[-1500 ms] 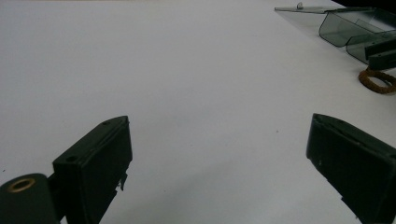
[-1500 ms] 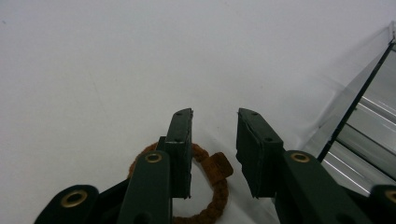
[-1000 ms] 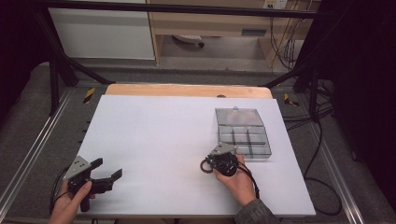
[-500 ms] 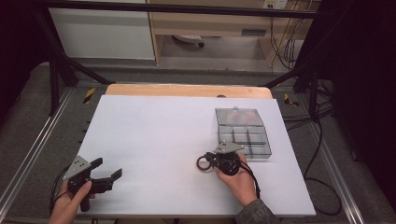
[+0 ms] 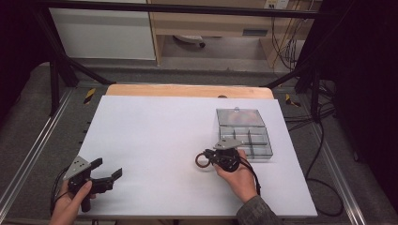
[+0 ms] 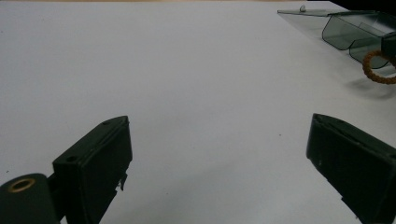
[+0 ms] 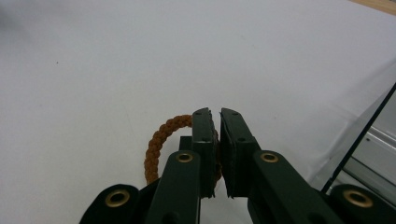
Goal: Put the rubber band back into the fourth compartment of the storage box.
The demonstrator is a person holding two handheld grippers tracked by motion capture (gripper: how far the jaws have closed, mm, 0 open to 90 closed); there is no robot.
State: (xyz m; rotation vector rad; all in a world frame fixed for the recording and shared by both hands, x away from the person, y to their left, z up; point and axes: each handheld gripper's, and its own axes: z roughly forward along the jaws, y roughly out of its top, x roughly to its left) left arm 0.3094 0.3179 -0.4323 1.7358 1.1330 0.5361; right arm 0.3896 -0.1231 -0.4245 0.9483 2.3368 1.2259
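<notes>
Open white table (image 5: 155, 140) leftward; clear compartment box (image 5: 244, 133) at right.

Braided orange-brown cord ring (image 7: 156, 140), rough; clear, glossy plastic box (image 5: 244, 133) at right; matt white bench (image 5: 155, 140) with wooden far edge; matt black claws.

L gripper (image 5: 104, 174): jaws wide apart, low | R gripper (image 5: 210, 158): jaws clamped, pointing left

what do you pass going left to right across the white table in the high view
Left black two-jaw gripper with jaws apart → brown braided cord ring → right black gripper shut on that ring → clear plastic compartment box with its lid open.
</notes>
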